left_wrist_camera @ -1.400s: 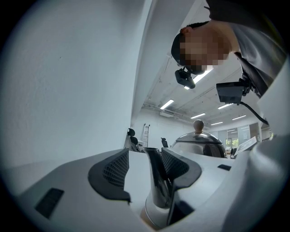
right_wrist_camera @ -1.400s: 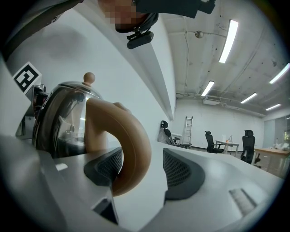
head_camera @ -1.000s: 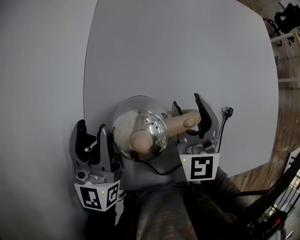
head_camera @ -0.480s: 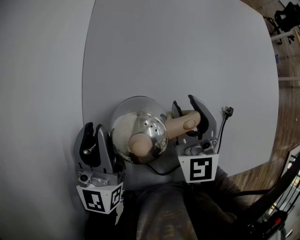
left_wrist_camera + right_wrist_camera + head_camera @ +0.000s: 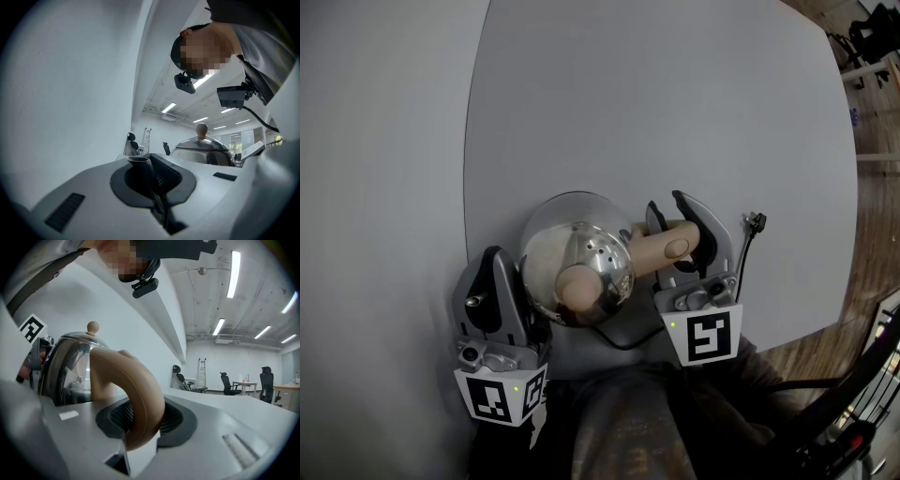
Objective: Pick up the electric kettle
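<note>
**Ana:** From up top, how are the hands?

**Ben:** Both point forward over the gray table [image 5: 675,94]. The left gripper [image 5: 493,267] is just beside the shiny kettle [image 5: 572,253], on its left. The right gripper [image 5: 669,210] is at the kettle's tan handle [image 5: 664,248].

**Ana:** And the left gripper view?

**Ben:** Its jaws are pressed together with nothing in them. The kettle is off to the right.

**Ana:** The right gripper view?

**Ben:** The handle stands between the two jaws, and they squeeze it.

**Ana:** What changed?

**Ben:** A second ago the left jaws were wide apart. They have just closed on nothing. The right jaws have been closing in on the handle. The kettle sits in the same spot near the table's edge.
</note>
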